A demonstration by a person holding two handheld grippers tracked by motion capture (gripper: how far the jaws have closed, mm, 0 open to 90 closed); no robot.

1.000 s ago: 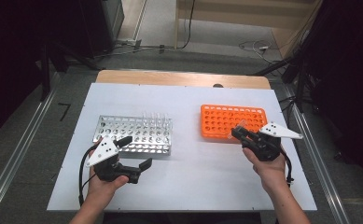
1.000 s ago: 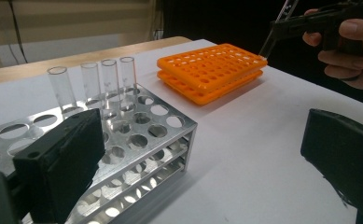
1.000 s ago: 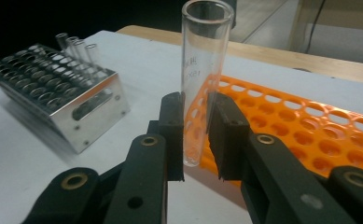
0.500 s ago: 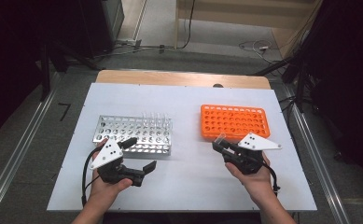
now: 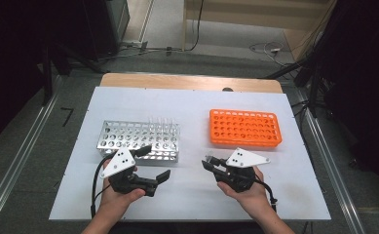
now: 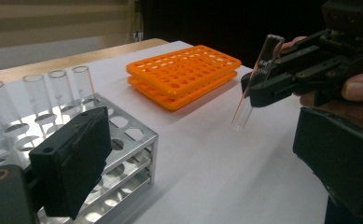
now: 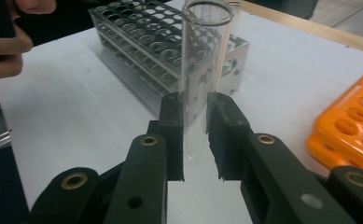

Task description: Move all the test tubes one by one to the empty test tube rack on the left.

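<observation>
Now right tongs around test tube

The left tongs sit in the person's left hand low over the near part of the tabletop, jaws standing wide apart with nothing between them, having just closed a little. The right tongs are gripped in the right hand with jaws clamped tight, pointing across toward the left tongs. Both forearms enter from the near edge, wrists roughly level.
</observation>
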